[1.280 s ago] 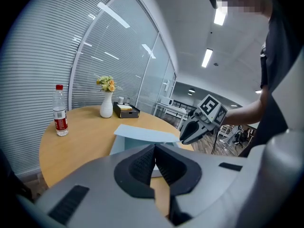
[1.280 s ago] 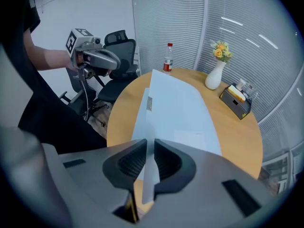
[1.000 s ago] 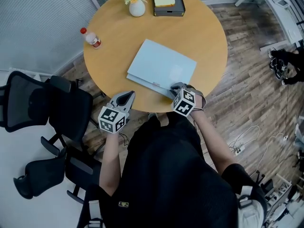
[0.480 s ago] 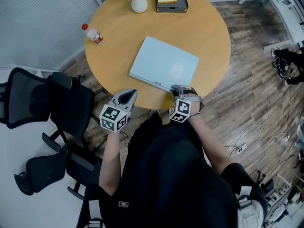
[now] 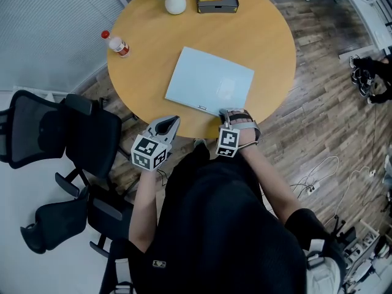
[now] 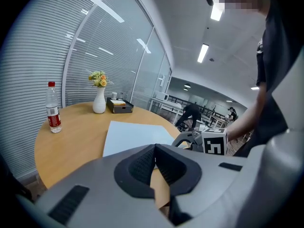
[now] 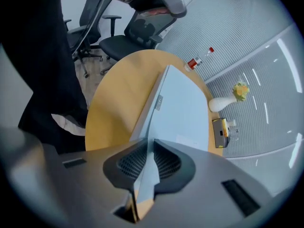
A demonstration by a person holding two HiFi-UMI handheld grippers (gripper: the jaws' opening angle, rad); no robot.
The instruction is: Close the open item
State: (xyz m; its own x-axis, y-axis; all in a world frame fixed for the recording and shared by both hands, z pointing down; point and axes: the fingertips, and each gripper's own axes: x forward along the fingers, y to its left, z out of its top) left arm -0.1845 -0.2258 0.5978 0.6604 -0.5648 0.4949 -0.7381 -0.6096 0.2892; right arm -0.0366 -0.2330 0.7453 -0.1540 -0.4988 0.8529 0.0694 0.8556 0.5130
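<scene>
On the round wooden table, toward the person's side, a thin pale-blue laptop lies flat with its lid down. The right gripper is clenched on the laptop's nearest corner, the edge pinched between its pads. The left gripper hovers at the table's near rim, jaws pressed together on nothing. A small red-capped plastic bottle stands well apart

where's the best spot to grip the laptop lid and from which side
Its thin near edge, by the right-hand corner, coming in from the person's side of the table. The laptop lid lies flat and wide, so only an edge fits between tongs, and that edge faces the person with nothing in the way. The right gripper has its tongs pinched on that corner.
</scene>
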